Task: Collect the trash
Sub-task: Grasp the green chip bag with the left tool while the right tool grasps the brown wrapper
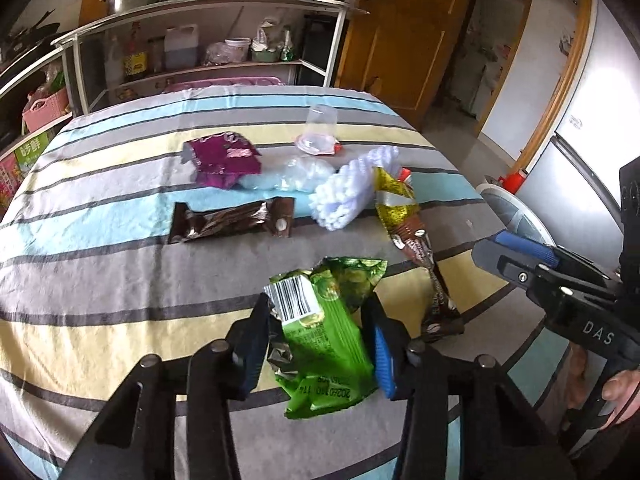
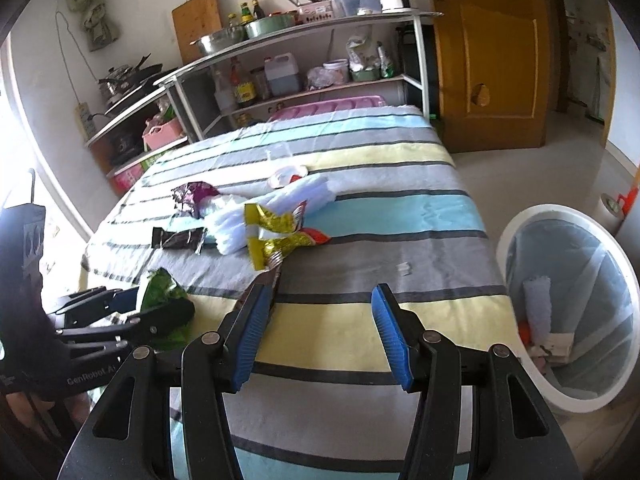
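Pinching a green snack wrapper is what the left gripper is seen doing, the blue-padded fingers pressed against both sides of the pack so it's crumpled in between. The wrapper's long axis runs away from the camera, barcode end at the far upper left, and a printed date code near the close end is shown upside down, too smeared to be read properly. It's held just over the striped cloth of the table.

The right gripper is seen with fingers spread wide and nothing between them, only cloth below. "DAS" can be read on its body in the left view, and "GenRobot.AI" on the left gripper's body in the right view.

Further out, a gold-and-brown wrapper is laid lengthwise toward the near right edge, its thin end near the green pack. A dark brown wrapper is laid crosswise, a purple wrapper beyond it, white foam netting between them, a clear plastic cup farthest. A white bin with a clear liner is placed on the floor right of the table, some rubbish already in it.
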The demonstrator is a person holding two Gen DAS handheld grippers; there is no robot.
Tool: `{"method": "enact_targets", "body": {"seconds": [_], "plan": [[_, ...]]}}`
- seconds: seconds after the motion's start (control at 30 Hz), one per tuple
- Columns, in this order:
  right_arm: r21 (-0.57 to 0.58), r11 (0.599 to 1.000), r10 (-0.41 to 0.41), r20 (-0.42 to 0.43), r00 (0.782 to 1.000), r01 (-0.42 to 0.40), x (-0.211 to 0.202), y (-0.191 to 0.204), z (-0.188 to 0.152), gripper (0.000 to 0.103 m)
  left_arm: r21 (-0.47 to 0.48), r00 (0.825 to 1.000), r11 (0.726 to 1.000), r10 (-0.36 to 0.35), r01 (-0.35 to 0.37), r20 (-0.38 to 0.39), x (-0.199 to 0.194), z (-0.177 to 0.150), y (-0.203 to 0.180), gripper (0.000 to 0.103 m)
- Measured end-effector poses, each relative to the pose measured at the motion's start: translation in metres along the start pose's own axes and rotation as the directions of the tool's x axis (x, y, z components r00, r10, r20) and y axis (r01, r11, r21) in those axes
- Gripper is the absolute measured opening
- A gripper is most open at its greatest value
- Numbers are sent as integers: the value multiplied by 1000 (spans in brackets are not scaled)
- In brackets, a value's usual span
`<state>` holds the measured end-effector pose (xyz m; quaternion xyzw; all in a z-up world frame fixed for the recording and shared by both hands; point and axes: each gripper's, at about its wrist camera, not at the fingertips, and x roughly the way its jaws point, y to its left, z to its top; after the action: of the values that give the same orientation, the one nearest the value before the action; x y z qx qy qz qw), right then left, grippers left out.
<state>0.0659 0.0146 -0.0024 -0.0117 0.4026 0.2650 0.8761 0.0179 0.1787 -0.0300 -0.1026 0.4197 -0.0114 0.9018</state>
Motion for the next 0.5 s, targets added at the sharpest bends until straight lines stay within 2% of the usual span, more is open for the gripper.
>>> {"method": "enact_targets", "body": {"seconds": [0.17,0.5], "plan": [[-8,1000,22,-18,1000,-22,5,7,0,54,-8,1000,1000,23,-23,18,-6,-3,7,41],[-32,997,68,-77,995,-71,23,27,-1,54,-34,999,999,39,-38,28,-13,-4,19,40]]}}
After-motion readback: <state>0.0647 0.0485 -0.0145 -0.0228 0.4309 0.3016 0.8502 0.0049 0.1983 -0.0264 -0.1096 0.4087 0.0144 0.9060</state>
